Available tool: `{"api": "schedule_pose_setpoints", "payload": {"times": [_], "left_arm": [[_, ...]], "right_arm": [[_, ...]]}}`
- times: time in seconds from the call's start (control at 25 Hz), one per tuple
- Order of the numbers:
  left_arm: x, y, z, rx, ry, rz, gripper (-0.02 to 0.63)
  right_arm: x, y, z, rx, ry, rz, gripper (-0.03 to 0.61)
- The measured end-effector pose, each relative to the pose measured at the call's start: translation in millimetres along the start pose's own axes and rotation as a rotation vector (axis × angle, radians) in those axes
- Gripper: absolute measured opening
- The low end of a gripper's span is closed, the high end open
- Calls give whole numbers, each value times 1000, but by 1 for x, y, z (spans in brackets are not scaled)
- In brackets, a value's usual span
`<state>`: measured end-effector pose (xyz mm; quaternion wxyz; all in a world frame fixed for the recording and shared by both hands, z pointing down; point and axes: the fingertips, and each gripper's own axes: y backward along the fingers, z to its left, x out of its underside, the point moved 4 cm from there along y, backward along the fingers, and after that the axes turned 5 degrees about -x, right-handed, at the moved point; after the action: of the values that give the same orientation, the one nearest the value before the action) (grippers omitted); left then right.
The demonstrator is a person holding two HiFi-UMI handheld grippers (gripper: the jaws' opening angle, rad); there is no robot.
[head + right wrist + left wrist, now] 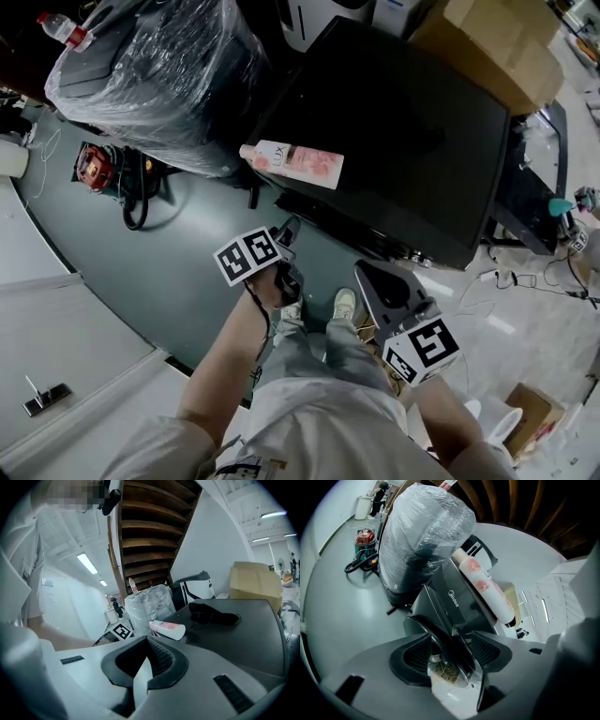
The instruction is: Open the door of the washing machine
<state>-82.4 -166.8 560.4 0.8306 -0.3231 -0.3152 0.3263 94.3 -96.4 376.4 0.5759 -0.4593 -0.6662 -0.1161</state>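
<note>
The black washing machine stands in front of me, its lid down, with a pink and white bottle lying on its near left edge. My left gripper hovers just off the machine's front left corner, jaws shut and holding nothing. In the left gripper view the gripper points at the machine's front panel below the bottle. My right gripper is held lower, in front of the machine, also shut and empty. The right gripper view looks past the gripper across the machine's top.
A large plastic-wrapped bundle stands left of the machine, with a red-topped device and cables on the floor beside it. A cardboard box sits behind the machine. A dark cloth lies on the lid. My shoes are close to the machine's front.
</note>
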Motion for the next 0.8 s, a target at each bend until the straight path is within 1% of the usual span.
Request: {"api": "schedule_pose_setpoints", "payload": {"times": [0.16,0.36,0.48,0.56,0.72,0.8], "left_arm": [[7,-34,12,-52,82,29,268],[17,-67,20,-110,61,71,270],[23,-84,22,-124,84,88,273],[28,-93,22,-141,92,102,276],[39,-109,25,-167,94,139,278],[46,-114,27,-176,124,163,278]], "right_arm": [[12,-14,-13,-23,-14,44,26],[19,-31,-25,-40,0,72,26],[22,-39,-25,-67,3,73,26],[26,-41,-23,-81,-13,68,26],[36,-43,-24,-71,-44,77,26],[39,-43,-23,-72,-49,79,26]]}}
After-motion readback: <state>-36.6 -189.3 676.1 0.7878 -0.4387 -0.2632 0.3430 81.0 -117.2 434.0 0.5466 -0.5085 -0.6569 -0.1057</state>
